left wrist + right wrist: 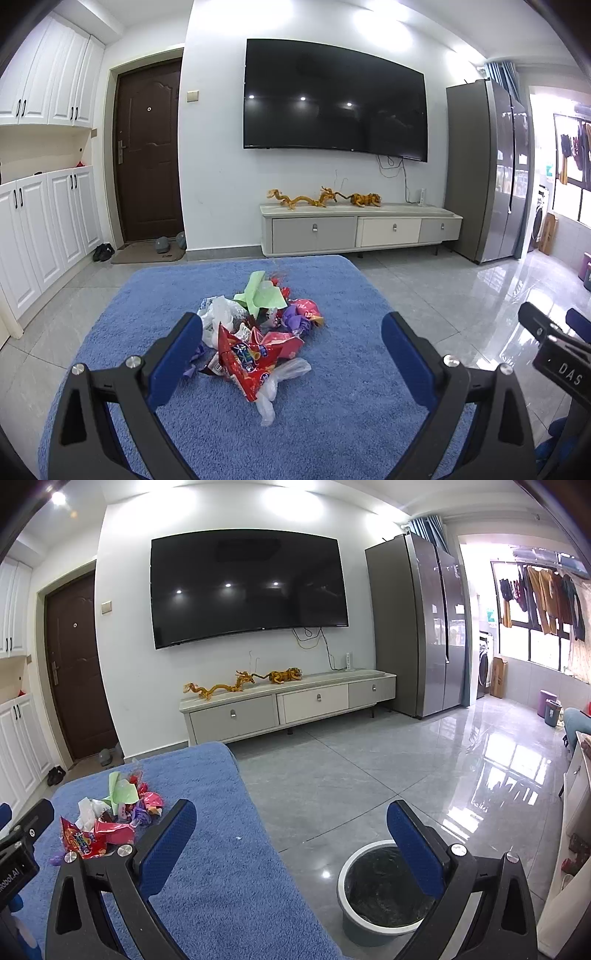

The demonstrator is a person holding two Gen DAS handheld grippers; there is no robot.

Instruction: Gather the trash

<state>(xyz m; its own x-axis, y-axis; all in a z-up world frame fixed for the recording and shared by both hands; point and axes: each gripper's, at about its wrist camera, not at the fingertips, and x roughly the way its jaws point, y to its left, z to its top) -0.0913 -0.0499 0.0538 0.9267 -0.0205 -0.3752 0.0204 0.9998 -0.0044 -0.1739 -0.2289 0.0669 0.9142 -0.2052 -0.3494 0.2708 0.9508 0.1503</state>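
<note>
A pile of trash (258, 325) lies on a blue fuzzy cloth (332, 424): red snack bags, clear plastic bags, green paper, purple and pink wrappers. My left gripper (291, 332) is open and empty, its jaws spread wide on either side of the near end of the pile. My right gripper (291, 819) is open and empty, held over the cloth's right edge (236, 886) and the floor. The pile also shows at the left of the right wrist view (107, 819). A grey bin (380, 882) with a dark liner stands on the floor below the right finger.
A low TV cabinet (358, 229) with golden figurines stands by the far wall under a wall TV (332, 99). A tall grey fridge (424, 627) is at the right. White cupboards (48, 221) and a brown door (147, 147) are at the left. Glossy tile floor (406, 768) surrounds the cloth.
</note>
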